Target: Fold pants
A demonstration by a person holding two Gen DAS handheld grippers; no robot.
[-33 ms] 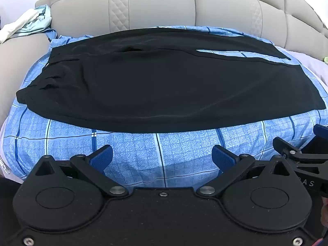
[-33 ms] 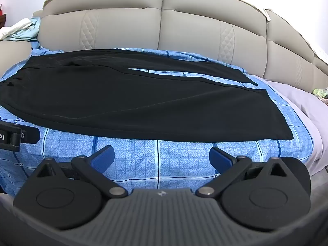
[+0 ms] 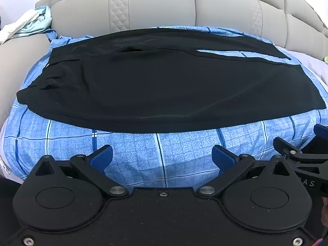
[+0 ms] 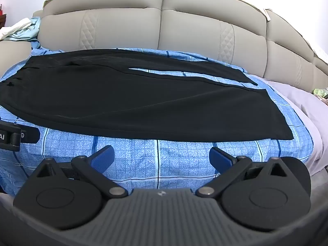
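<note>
Black pants (image 3: pixel 164 86) (image 4: pixel 114 100) — laid flat and unfolded across the blue checked bedsheet (image 3: pixel 155 153) (image 4: pixel 164 157), waistband toward the left edge of the bed, legs running to the right. A narrow strip of sheet shows between the two legs near the hems. The near leg lies closest to the front edge of the bed; the far leg lies toward the headboard.

Left gripper (image 3: pixel 163 157) — jaws wide apart, holding nothing, hovering over bare sheet at the front edge of the bed, just short of the pants. It also shows at the left margin of the right wrist view (image 4: pixel 12 136).

Right gripper (image 4: pixel 162 156) — jaws wide apart, empty, beside the left one at the same front edge; part of it shows in the left wrist view (image 3: pixel 303 160).

Beige padded headboard (image 3: pixel 184 6) (image 4: pixel 164 24) behind. Pale crumpled cloths (image 3: pixel 26 24) (image 4: pixel 22 29) at the far left corner. Lilac bedding (image 4: pixel 303 106) at the right edge.
</note>
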